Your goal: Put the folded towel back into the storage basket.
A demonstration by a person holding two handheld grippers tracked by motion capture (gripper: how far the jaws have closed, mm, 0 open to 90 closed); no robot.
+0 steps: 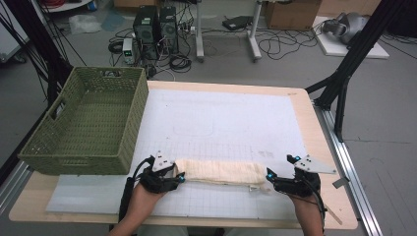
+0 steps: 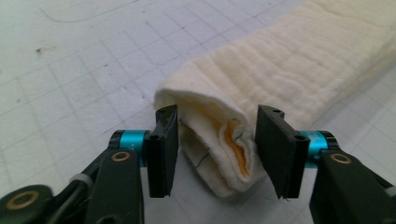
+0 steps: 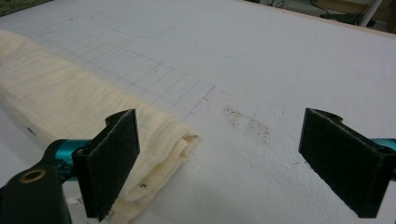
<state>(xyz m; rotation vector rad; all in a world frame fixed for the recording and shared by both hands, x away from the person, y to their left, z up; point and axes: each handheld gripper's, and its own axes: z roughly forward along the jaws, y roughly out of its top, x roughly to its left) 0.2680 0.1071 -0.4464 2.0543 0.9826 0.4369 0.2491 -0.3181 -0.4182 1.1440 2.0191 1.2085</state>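
Observation:
A cream cloth (image 1: pixel 219 172), folded into a long narrow roll, lies across the near part of the white grid mat (image 1: pixel 221 118). My left gripper (image 1: pixel 181 176) sits at the roll's left end. In the left gripper view the cloth's (image 2: pixel 280 60) layered end lies between the two black pads of the gripper (image 2: pixel 217 116), which stand a little apart from it on each side, open. My right gripper (image 1: pixel 269 176) is at the roll's right end. In the right gripper view this gripper (image 3: pixel 219 121) is wide open, with the cloth's (image 3: pixel 60 102) corner beside its left pad (image 3: pixel 114 158) and bare mat between the jaws.
A green woven basket (image 1: pixel 130 123) stands on the table's left side, its near wall just behind my left hand. The wooden table edge (image 1: pixel 319 137) runs along the right. Computers, cables and boxes lie on the floor beyond the table.

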